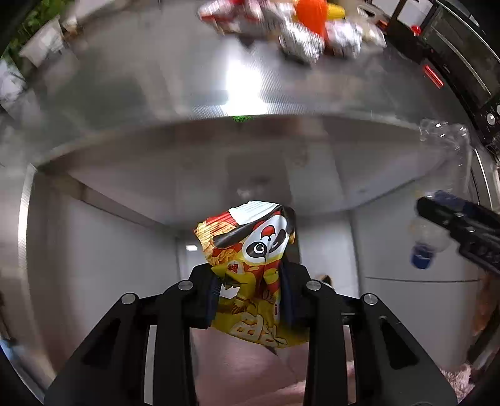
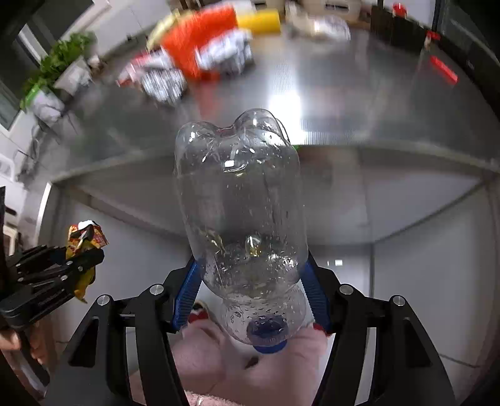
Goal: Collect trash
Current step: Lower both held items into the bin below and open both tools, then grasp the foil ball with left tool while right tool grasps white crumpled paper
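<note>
My left gripper (image 1: 250, 290) is shut on a crumpled yellow and red snack bag with a panda face (image 1: 250, 250), held in the air in front of the steel table's front edge (image 1: 250, 125). My right gripper (image 2: 250, 290) is shut on a clear plastic bottle with a blue cap (image 2: 243, 203), base pointing away, cap toward the camera. The right gripper with the bottle (image 1: 437, 231) shows at the right of the left wrist view. The left gripper with the bag (image 2: 84, 240) shows at the lower left of the right wrist view.
More trash lies in a blurred heap at the table's far side: an orange wrapper (image 2: 200, 40), silver foil wrappers (image 2: 162, 81) and a yellow item (image 2: 259, 20). A potted plant (image 2: 59, 62) stands at far left. Dark appliances (image 1: 462, 56) stand at right.
</note>
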### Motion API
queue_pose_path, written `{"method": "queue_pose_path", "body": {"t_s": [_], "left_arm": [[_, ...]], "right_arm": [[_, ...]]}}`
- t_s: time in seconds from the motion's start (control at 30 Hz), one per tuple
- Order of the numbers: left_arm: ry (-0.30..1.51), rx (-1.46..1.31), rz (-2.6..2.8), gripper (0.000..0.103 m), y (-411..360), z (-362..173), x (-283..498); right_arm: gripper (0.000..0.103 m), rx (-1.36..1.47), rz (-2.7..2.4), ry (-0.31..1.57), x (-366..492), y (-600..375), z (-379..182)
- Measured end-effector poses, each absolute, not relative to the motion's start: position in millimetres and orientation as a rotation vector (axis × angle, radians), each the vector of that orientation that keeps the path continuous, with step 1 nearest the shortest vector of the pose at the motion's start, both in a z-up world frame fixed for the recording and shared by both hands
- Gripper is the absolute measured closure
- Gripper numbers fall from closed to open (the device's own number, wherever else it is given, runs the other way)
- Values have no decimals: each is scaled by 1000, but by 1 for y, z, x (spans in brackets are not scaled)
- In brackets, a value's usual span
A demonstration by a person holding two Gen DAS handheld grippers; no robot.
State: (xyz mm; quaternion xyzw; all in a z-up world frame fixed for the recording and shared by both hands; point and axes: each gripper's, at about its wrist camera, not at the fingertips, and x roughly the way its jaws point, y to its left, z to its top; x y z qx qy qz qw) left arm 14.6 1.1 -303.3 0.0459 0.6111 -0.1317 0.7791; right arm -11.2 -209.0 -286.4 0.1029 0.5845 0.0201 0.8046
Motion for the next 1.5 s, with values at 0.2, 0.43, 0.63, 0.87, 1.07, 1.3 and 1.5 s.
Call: {"method": "queue_pose_path", "body": {"t_s": [0.2,0.43,0.63,0.87,1.07,1.3,1.5], "left_arm": [[1371,73,-332,73,-9,-368,6],[1453,52,-348,73,-16,-452,13],[1485,35,-361,73,-21,-500,28],[1518,46,-369,73,-29,-527,39],[1525,75,-390,57,-38,-523,40],[1512,84,-377,35,-36,-512,41],[1482,73,-351,25,-27,-487,39]], "right_arm": [[41,302,44,1350,-11,-207,-363],[41,331,30,1416,6,-199,-439],[41,335,8,1481,22,-186,-490],[41,363,-26,1533,40,-180,-520],[39,406,-49,1550,43,-194,-531],[22,411,-70,1517,49,-202,-520],[18,385,-71,1469,41,-213,-487]]}}
